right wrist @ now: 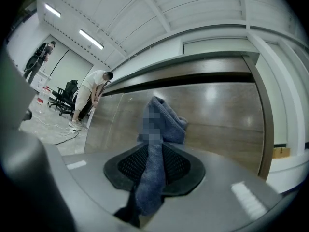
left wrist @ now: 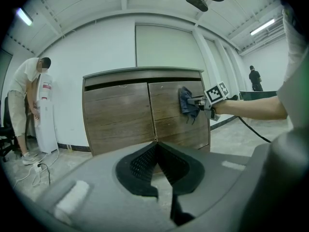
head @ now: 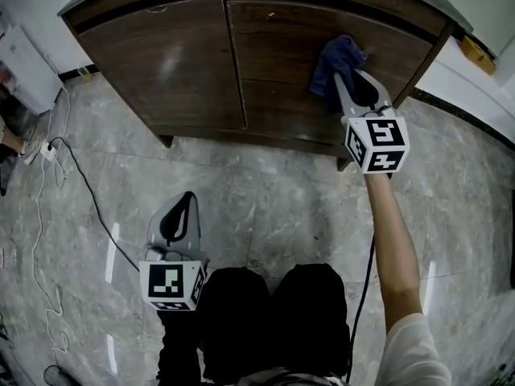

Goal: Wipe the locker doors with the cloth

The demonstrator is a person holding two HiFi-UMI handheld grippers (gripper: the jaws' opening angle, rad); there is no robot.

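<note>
Here, the right gripper's (head: 352, 79) jaws pinch a blue cloth (head: 338, 61) partway along its length. That leaves a loose wad ahead of the tips, pressed against the upper part of the locker's right door (head: 282, 47), apparently so that fabric rather than plastic rubs the wood. The left gripper (head: 185, 202), jaws closed on nothing, hangs low over the marble floor (head: 265, 207), well clear of the left door (head: 161, 63) and seemingly idle. No brand or writing is legible, only black-and-white square markers on the gripper cubes (head: 376, 145).
</note>
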